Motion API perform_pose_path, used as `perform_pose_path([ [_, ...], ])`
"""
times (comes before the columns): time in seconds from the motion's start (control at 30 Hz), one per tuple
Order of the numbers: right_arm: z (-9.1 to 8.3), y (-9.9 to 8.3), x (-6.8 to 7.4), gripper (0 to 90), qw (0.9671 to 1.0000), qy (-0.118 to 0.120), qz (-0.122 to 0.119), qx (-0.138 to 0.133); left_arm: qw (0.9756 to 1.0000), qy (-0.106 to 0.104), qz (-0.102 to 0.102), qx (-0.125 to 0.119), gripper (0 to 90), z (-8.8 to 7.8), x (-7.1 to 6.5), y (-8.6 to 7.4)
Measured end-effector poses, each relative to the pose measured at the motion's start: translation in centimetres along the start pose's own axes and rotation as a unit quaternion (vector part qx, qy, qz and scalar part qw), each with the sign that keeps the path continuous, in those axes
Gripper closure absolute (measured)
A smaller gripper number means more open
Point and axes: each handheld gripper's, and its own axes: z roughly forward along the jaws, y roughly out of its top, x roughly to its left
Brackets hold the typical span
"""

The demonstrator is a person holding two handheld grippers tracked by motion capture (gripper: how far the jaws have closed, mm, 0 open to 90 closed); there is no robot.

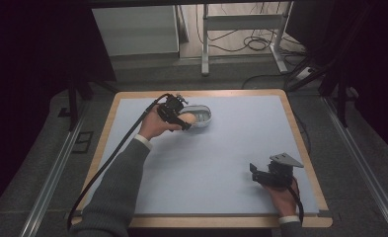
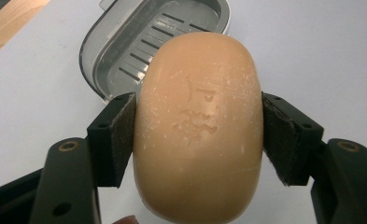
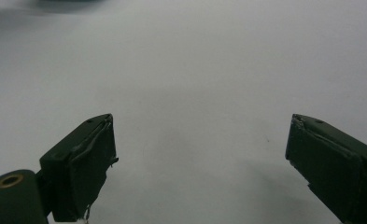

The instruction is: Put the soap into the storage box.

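While my left gripper (image 2: 197, 135) clamps a smooth tan oval bar of soap (image 2: 197, 130) between its two black pads, one on each long side, I see the bar held just short of the grey ribbed plastic soap dish (image 2: 125, 44), above the near rim of it. The dish sits on the pale blue tabletop (image 1: 231, 148). My right gripper (image 3: 200, 163) rests well away from the dish, jaws spread wide over bare surface, holding nothing.
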Motion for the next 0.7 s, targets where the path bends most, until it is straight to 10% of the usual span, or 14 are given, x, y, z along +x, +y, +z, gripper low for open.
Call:
perform_pose_path([
  [0.7, 0.0, 0.0, 0.0, 8.7, 1.0000, 0.002, 0.001, 0.001, 1.0000, -0.007, -0.003, 0.004, 32.4, 1.7, 1.2, 2.4],
])
